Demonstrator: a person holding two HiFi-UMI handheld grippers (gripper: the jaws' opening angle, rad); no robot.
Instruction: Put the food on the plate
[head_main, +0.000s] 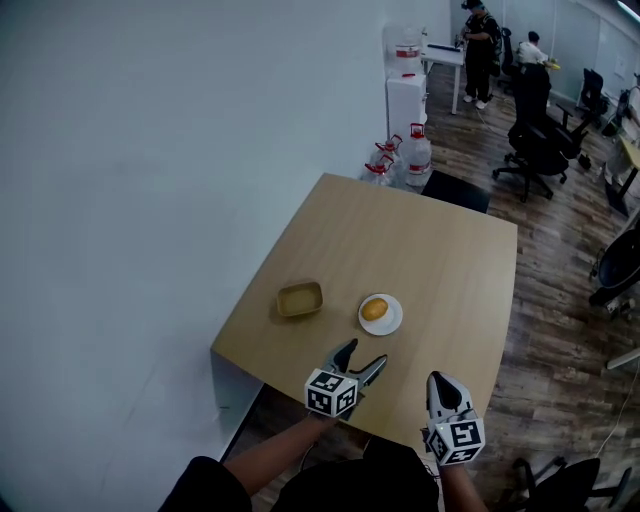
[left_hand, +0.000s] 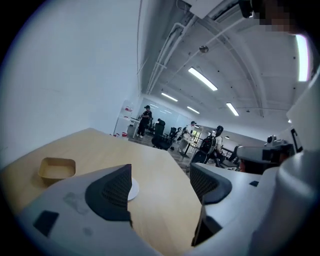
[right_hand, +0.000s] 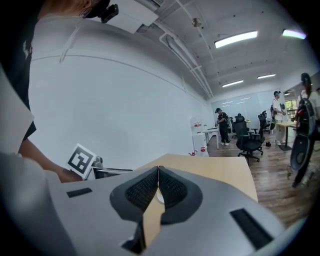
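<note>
Food (head_main: 374, 309), a round yellow-orange piece (exact kind not clear), already sits on the white plate (head_main: 393, 323), approx mid-table. Tan tray (head_main: 300, 299) at the plate's 9 o'clock looks empty. So the placing step looks done, w/ nothing left to move.

Left gripper (head_main: 365, 355) hovers near the table's front edge at the plate's 6 o'clock. Its jaws are wide apart w/ nothing between them. Right gripper (head_main: 438, 380) is at the left one's 3 o'clock, jaws pressed together and empty.

Next move, prob: pull both back clear of the plate w/o bumping it. Low risk.

Surface: light wood table (head_main: 430, 250), plain and flat. At its 12 o'clock corner stand water jugs (head_main: 400, 158). White wall (head_main: 150, 150) from 9 to 11 o'clock. Dark plank floor (head_main: 560, 300) at 3 o'clock. Office chairs (head_main: 535, 140) and ppl at desks at 1 o'clock, well apart.
</note>
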